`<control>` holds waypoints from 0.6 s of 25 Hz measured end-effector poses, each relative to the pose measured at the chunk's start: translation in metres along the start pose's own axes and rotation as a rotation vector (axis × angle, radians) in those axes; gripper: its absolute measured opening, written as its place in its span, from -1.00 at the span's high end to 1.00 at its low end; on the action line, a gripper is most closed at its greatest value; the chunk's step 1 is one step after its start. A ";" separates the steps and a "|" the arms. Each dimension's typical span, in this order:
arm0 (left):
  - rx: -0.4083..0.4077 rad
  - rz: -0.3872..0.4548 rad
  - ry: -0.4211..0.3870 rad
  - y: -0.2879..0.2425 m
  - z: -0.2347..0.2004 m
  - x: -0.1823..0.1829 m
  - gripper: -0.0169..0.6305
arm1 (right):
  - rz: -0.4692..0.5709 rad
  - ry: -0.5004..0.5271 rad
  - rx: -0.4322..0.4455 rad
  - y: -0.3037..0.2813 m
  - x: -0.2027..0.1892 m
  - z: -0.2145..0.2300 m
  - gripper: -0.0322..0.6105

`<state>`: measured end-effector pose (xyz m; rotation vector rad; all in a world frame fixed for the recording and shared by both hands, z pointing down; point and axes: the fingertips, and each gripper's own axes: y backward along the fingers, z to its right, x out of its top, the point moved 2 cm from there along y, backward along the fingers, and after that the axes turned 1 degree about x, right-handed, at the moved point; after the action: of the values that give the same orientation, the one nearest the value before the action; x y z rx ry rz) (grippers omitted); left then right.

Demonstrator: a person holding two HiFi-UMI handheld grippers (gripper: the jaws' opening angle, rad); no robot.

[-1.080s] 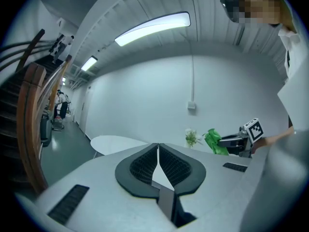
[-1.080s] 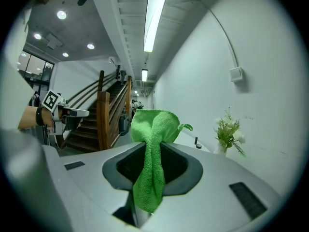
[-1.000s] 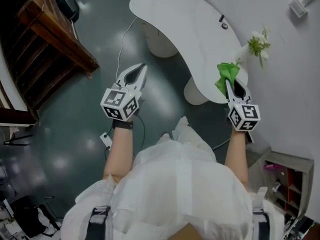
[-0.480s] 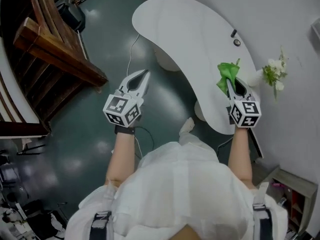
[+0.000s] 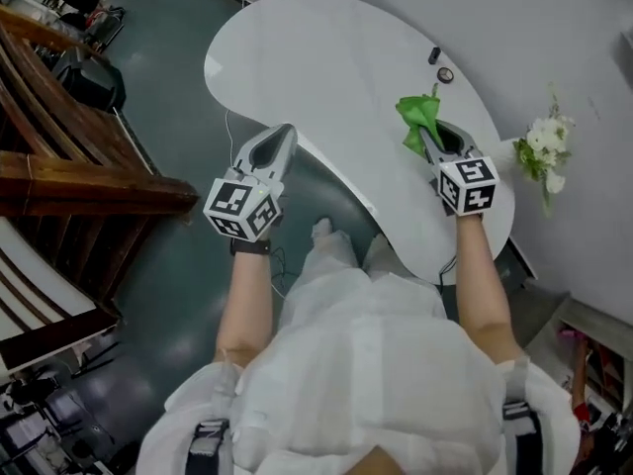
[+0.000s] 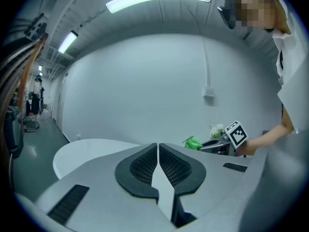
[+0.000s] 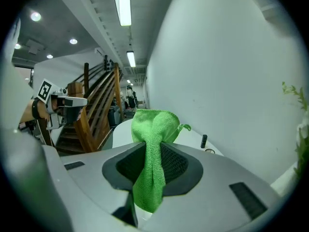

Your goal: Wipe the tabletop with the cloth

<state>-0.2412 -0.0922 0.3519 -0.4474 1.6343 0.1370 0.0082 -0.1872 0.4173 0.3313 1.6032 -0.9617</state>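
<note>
The jaws of the right gripper (image 7: 153, 151) are pressed onto the green cloth (image 7: 153, 129). They pinch the cloth in its middle. One bunched end sticks out past the tips, and the other end hangs down behind them. The jaws are only as far apart as the cloth is thick.

The jaws of the left gripper (image 6: 158, 149) are closed, pad against pad, with nothing between them.

In the head view the right gripper is over the white table (image 5: 326, 57), near its right end, and the cloth is above the top there. I cannot tell if the cloth touches the table. The left gripper is held off to the left. Its tips are just at the table's near edge and its body is over the dark floor (image 5: 168, 107). The two grippers are well apart.

The table is long and curved like a bean. A small dark stick (image 5: 433, 55) stands on it past the cloth, and a little ring (image 5: 446, 75) lies just beside the stick. White flowers (image 5: 542, 146) with green leaves are by the right end of the table, next to the pale wall (image 5: 554, 28). Brown wooden stairs (image 5: 69, 176) are on the far left. A thin cable (image 5: 227, 137) runs over the floor beside the table. The person (image 5: 366, 384) wears white, and a bare arm reaches out to each gripper.
</note>
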 end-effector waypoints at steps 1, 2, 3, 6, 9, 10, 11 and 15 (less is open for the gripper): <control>-0.026 -0.003 -0.002 -0.015 -0.008 0.002 0.87 | -0.011 -0.002 -0.006 -0.014 0.003 0.003 0.65; -0.054 -0.006 -0.005 -0.031 -0.016 0.004 0.87 | -0.025 -0.005 -0.015 -0.027 0.006 0.006 0.65; -0.085 -0.010 -0.008 -0.047 -0.025 0.005 0.87 | -0.041 -0.009 -0.027 -0.041 0.007 0.010 0.65; -0.176 -0.041 -0.010 -0.096 -0.042 0.000 0.87 | -0.102 -0.040 -0.072 -0.076 -0.002 0.027 0.65; -0.253 -0.090 -0.031 -0.143 -0.055 -0.009 0.87 | -0.156 -0.071 -0.112 -0.113 -0.016 0.047 0.65; -0.272 -0.104 -0.039 -0.158 -0.061 -0.012 0.87 | -0.172 -0.081 -0.128 -0.126 -0.019 0.052 0.65; -0.289 -0.116 -0.046 -0.173 -0.066 -0.016 0.87 | -0.186 -0.091 -0.144 -0.138 -0.023 0.057 0.65; -0.330 -0.160 -0.065 -0.226 -0.081 -0.031 0.87 | -0.224 -0.143 -0.191 -0.179 -0.039 0.076 0.65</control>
<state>-0.2325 -0.3210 0.4310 -0.8152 1.5090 0.2998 -0.0497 -0.3431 0.5259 -0.0489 1.6076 -0.9681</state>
